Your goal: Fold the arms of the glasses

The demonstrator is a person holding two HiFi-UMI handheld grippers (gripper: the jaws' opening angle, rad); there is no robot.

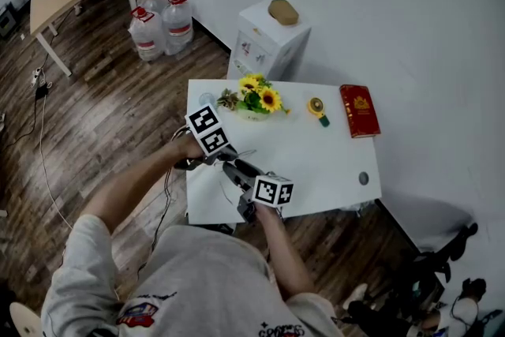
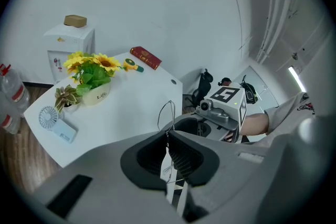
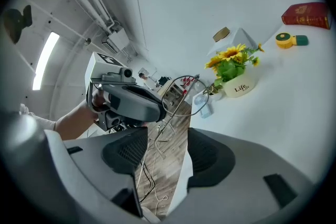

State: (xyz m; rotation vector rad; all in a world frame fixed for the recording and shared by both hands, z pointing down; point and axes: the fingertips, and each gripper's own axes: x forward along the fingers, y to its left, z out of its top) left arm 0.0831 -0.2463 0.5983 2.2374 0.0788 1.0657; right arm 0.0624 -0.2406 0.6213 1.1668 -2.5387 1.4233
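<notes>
Over the small white table's [image 1: 316, 162] near edge, left gripper [image 2: 168, 138] is clamped on the thin wire-frame glasses [image 2: 167, 115], right gripper [image 3: 167, 140] gapes wide and empty, so I'd nudge the loose arm inward gently, near its hinge.

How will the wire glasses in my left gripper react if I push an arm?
The glasses are thin wire, so probably light and springy: expect flex before the arm folds. The left gripper pinches only a narrow part, so they may pivot in its grip. Such wire likely bends; push gently.
</notes>
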